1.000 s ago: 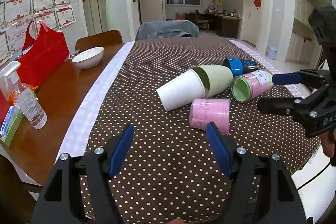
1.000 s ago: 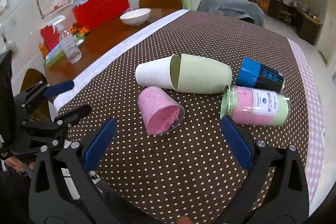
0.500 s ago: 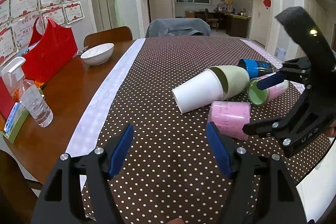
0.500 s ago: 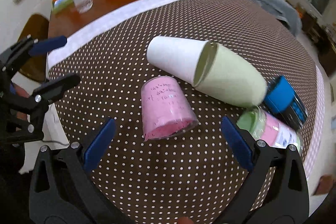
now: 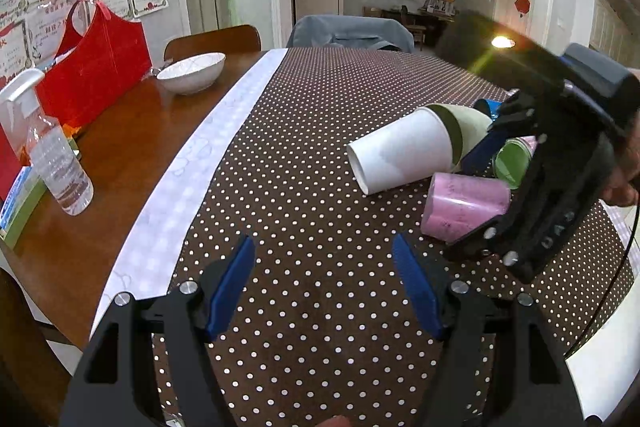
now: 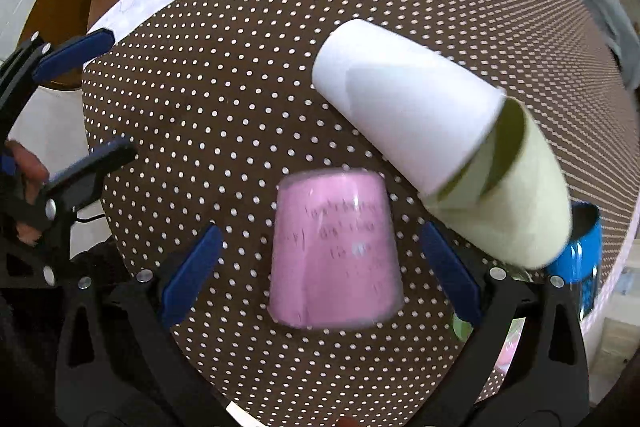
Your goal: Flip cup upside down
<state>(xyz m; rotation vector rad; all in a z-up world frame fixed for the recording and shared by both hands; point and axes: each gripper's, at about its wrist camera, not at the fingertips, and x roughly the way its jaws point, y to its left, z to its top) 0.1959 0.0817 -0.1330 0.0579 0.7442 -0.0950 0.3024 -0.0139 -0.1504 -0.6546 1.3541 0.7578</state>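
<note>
The table (image 5: 132,147), bare wood toward 9 o'clock in the left wrist view, carries a brown polka-dot tablecloth (image 5: 320,131) over its middle and right. On the wood stand a red bag (image 5: 96,67) at 10 o'clock, a white bowl (image 5: 192,71) beside it, and a clear spray bottle (image 5: 52,151) at 9 o'clock.

The left gripper (image 5: 322,291) hangs low over the cloth at 6 o'clock, its blue fingers (image 5: 230,287) spread wide with only dotted fabric between them. The right gripper (image 6: 316,267) is also parted, its tongs straddling the pink cup (image 6: 334,255) with cloth showing in the gap on each side (whether either pad touches the cup cannot be told through the motion blur).

That pink cup lies on its side on the cloth, at 3 o'clock in the left wrist view. Just beyond it, a white cup (image 6: 404,115) and a pale green cup (image 6: 516,199) lie on their sides mouth to mouth, the white rim overlapping the green one. A blue container (image 6: 580,259) lies behind the green cup at 3 o'clock, and a green-lidded jar (image 5: 514,161) is largely hidden by the right gripper's frame.
</note>
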